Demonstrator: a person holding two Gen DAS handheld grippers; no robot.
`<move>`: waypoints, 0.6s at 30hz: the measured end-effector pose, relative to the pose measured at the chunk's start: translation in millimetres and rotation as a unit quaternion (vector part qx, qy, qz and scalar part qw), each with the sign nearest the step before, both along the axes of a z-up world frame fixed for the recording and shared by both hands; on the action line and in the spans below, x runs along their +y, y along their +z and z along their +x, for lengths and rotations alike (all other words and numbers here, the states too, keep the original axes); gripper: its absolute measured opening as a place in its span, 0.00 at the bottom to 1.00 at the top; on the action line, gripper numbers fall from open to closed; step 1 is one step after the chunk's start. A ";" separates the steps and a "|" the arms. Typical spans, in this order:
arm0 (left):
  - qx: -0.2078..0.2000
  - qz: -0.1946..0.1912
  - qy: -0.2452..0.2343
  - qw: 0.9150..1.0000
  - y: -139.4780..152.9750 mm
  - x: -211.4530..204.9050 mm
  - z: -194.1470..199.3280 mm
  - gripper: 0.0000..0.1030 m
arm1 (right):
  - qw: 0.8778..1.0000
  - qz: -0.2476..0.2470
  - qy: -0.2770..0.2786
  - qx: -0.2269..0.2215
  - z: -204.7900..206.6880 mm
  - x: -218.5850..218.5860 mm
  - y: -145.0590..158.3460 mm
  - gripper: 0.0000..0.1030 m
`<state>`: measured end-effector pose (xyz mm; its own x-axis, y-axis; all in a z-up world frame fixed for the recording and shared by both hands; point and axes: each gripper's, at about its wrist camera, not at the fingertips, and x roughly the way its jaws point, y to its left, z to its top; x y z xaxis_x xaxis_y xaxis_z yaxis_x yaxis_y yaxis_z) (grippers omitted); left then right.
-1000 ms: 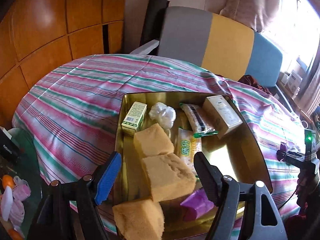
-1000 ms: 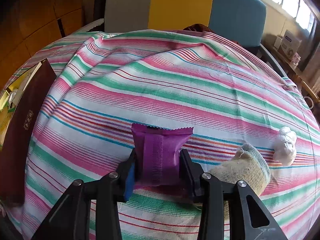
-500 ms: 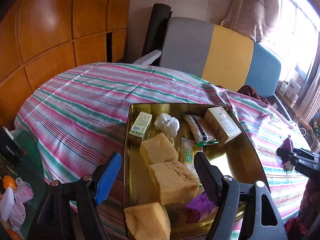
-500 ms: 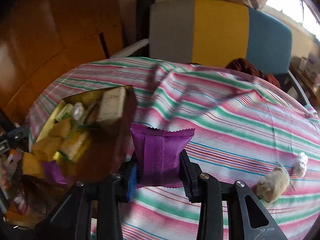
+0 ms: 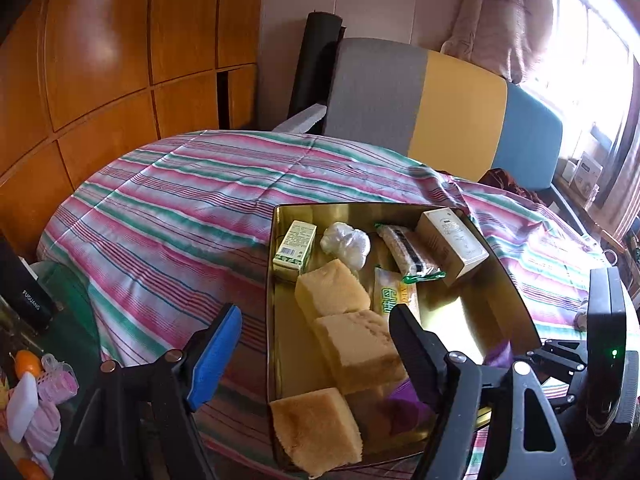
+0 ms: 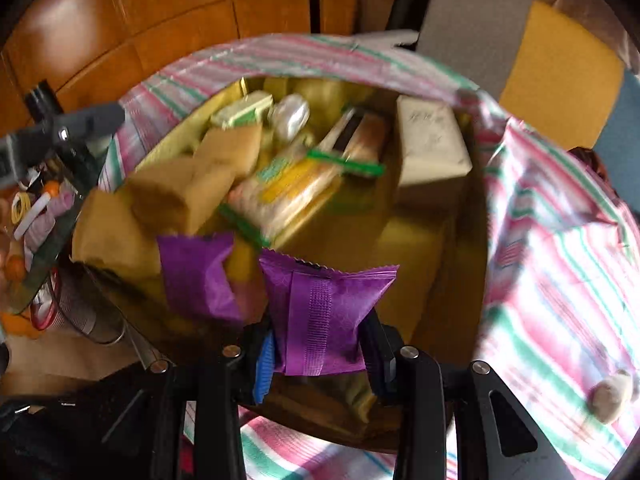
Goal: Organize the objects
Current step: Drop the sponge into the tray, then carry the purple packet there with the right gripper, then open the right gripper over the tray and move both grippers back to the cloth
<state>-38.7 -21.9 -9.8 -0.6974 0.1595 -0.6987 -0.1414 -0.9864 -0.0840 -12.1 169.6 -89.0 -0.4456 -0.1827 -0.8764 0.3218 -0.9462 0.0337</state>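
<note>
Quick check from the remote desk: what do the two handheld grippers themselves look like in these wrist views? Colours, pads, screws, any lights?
Both are black, angular two-finger frames with silver screw heads at the pivots. The left gripper has a bright blue pad on one finger and a black one on the other. The right gripper also shows a blue pad. A green light glows on its body.

Tray [image 5: 276,320]: gold metal, glossy, mirror-like walls. Cloth [image 5: 172,208]: striped woven fabric, matt, lightly creased. Sponges [image 5: 332,292]: yellow foam, porous, rough, matt. Purple pack [image 6: 324,312]: shiny plastic film, crimped serrated ends, ribbed seam down the back. Second purple pack [image 6: 196,276]: same film. Snack wrappers [image 5: 394,298]: glossy plastic. White box [image 5: 452,244] and green box [image 5: 294,246]: smooth card, slight sheen. White wad [image 5: 346,242]: crinkled thin plastic. Wall panels [image 5: 100,60]: varnished wood, glossy. Sofa [image 5: 420,100]: matt upholstery. Left gripper [image 5: 316,340]: matt black plastic, one blue ribbed pad [image 5: 216,352], metal screws.
</note>
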 end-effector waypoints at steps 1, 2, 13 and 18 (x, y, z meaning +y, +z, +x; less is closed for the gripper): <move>0.000 -0.002 0.000 1.000 -0.5 -0.1 0.1 0.76 | 1.000 -0.003 0.003 -0.006 0.1 -1.6 -2.6 0.44; 0.000 -0.003 0.000 1.000 -0.9 -0.1 0.3 0.76 | 1.000 -0.007 0.005 -0.009 0.6 -3.0 -3.9 0.48; 0.008 -0.007 -0.008 1.000 4.2 6.3 4.8 0.76 | 0.999 -0.043 -0.006 0.020 11.6 5.3 8.0 0.63; 0.012 -0.014 -0.020 1.000 7.5 16.1 8.1 0.76 | 0.997 -0.060 -0.031 0.045 16.2 22.2 24.2 0.65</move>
<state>-30.6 -5.7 -2.2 -0.7071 0.1686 -0.6868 -0.1823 -0.9818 -0.0534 4.1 191.8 -64.8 -0.5353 -0.2538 -0.8056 0.2695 -0.9553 0.1219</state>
